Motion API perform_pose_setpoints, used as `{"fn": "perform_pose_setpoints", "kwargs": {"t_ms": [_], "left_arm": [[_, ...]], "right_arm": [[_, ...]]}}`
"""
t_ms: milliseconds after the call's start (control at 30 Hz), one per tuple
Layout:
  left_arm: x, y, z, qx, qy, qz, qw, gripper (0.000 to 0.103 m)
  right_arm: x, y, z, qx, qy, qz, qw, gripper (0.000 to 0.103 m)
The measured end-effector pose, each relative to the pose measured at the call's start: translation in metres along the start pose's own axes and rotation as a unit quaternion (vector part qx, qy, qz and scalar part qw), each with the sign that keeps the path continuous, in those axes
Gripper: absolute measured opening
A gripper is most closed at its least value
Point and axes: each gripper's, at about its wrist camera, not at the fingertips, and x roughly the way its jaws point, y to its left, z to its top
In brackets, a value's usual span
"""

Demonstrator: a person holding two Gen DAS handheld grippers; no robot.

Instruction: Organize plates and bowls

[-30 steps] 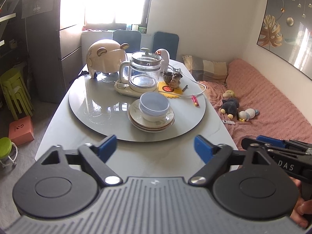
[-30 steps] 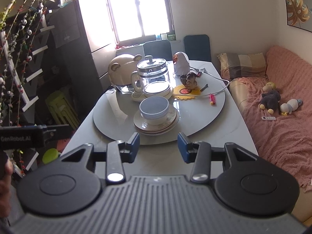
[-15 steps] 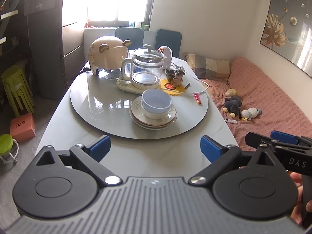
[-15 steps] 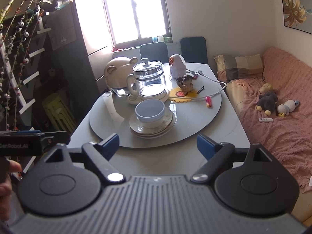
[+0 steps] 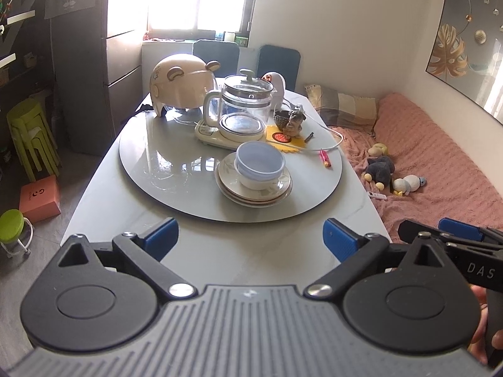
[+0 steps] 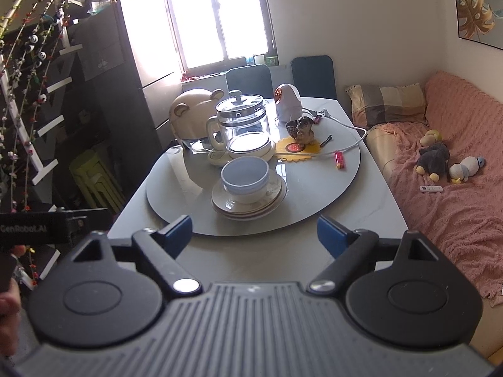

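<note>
Left gripper (image 5: 250, 239): jaws spread wide, nothing between pads, held over near table edge. Right gripper (image 6: 254, 234): jaws likewise wide apart, empty, well short of dishes. Stacked plates (image 5: 253, 185) sit on round turntable (image 5: 163, 169), near its front edge. Blue bowl (image 5: 260, 163) nested in white bowl (image 5: 251, 181) atop plates. Glass kettle (image 5: 242, 106) on base behind stack; bear-shaped appliance (image 5: 180, 86) further left.
</note>
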Motion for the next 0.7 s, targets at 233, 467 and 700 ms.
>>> {"fn": "perform_pose_setpoints", "kwargs": {"t_ms": [233,467,700], "left_arm": [[-0.0026,-0.0005,0.0,0.005,-0.007,-0.001,1.0,0.1],[-0.0056,-0.0012,-0.0003,0.004,-0.011,-0.005,0.9999,0.1],[-0.0063,-0.0008,0.0008,0.003,-0.009,-0.002,0.9999,0.101]], "right_arm": [[-0.0009,0.0017,0.0013,-0.008,-0.004,-0.003,1.0,0.088],[-0.0007,0.0008,0.0011,-0.006,-0.003,0.0,1.0,0.088],[-0.0018,0.0014,-0.0006,-0.012,-0.005,0.0,1.0,0.088]]}}
